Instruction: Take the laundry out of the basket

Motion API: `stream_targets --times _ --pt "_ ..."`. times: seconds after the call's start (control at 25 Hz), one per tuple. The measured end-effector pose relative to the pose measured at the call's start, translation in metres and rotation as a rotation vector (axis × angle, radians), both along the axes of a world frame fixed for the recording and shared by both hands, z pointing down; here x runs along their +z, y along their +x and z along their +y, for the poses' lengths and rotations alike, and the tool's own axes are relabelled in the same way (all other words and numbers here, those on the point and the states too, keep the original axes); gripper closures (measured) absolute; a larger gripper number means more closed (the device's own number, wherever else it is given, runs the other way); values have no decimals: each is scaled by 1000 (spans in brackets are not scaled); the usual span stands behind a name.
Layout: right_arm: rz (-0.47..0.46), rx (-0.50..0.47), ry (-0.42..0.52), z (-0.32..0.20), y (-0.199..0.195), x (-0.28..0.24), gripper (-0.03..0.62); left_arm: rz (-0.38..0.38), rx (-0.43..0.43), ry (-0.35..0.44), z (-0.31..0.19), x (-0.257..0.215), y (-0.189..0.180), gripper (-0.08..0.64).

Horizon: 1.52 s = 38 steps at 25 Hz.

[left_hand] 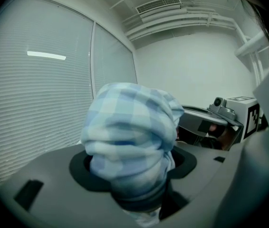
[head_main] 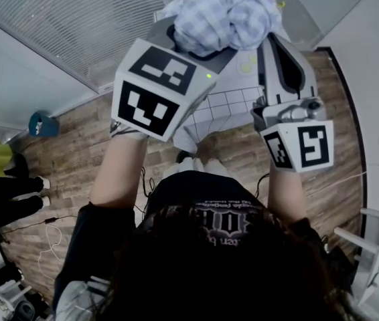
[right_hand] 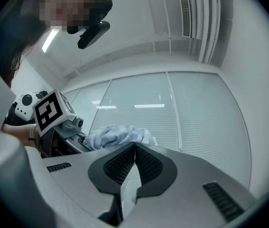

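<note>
Clearance is what the step in hand calls for: with the checked cloth (head_main: 226,12) clamped in the jaws of the left gripper (head_main: 199,49) and held high at the top centre of the head view, the bundle is best carried well to one side of the white basket (head_main: 223,105) before it is let go, so that no trailing end is dropped back in. The grip looks sound in the left gripper view, where the cloth (left_hand: 129,141) is pinched between the dark pads and bulges above them; soft fabric is unlikely to slip but may unroll and hang. The right gripper (head_main: 278,52), at the right of the head view just beside the bundle, has its jaws brought together on nothing, and could be used to gather any loose fold. The cloth is a light blue and white check, crumpled into a rounded wad with deep folds; its full shape cannot be told. The basket, with white grid walls, is seen below the grippers over the wooden floor (head_main: 76,159).
</note>
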State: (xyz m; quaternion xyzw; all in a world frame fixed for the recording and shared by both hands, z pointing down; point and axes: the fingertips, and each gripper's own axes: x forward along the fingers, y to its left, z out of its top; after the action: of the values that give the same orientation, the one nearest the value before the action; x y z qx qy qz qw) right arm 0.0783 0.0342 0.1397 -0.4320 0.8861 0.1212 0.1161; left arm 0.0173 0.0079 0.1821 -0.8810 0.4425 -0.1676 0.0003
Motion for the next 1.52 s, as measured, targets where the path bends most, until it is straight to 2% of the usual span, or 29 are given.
stream_targets --times 0.24,0.64,1.12,1.52 --pt "15 -12 -60 3 11 47 565 20 -30 -61 7 53 10 270" --pt "55 -11 -129 7 25 88 565 49 -63 -149 20 106 26 270" --pt "42 11 -167 12 34 105 565 71 -105 -232 39 162 25 270" --pt "44 31 -187 14 34 115 565 76 -109 -264 55 177 28 270"
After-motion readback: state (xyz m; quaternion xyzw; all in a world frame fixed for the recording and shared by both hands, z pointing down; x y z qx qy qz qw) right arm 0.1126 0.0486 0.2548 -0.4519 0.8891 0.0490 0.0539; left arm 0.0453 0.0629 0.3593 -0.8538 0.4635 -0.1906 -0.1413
